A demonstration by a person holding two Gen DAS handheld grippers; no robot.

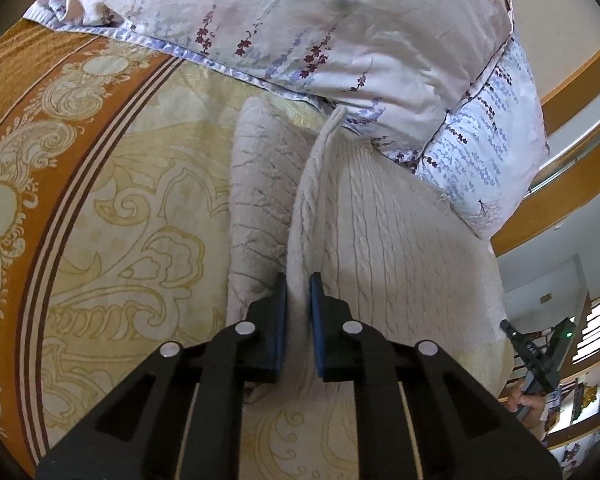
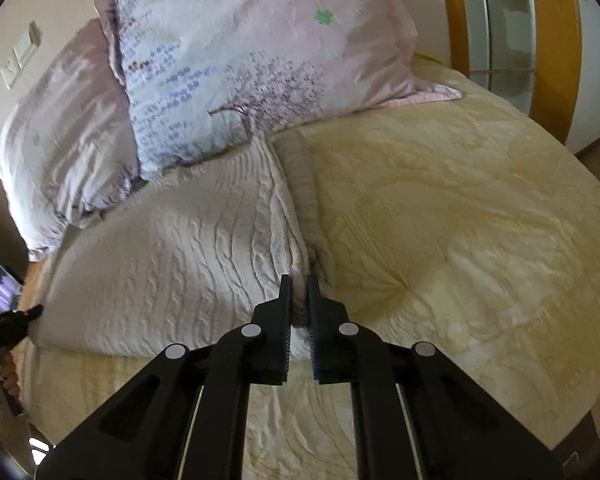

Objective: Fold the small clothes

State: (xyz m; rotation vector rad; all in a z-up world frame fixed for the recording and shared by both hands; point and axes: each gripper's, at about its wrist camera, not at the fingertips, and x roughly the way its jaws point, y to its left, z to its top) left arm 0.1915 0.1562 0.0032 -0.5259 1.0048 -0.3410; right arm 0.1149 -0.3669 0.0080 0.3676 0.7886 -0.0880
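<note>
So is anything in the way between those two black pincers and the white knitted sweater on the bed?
No, nothing visible stands between them. The left gripper is already shut on a raised fold of the white knitted sweater, and the right gripper is shut on another edge of it. The pillows lie beyond the sweater, touching its far edge.

This is a bedroom in a home. A big bed [image 2: 480, 208] fills most of both views. It has a soft yellow bedspread [image 1: 148, 216] with curly shapes and an orange border. Two puffy pillows [image 2: 240, 60] with purple flowers lie at the 12 o'clock side. A wooden frame with glass panes [image 2: 500, 20] stands at 1 o'clock. Light switches [image 2: 20, 56] sit on the wall at 10 o'clock.
</note>
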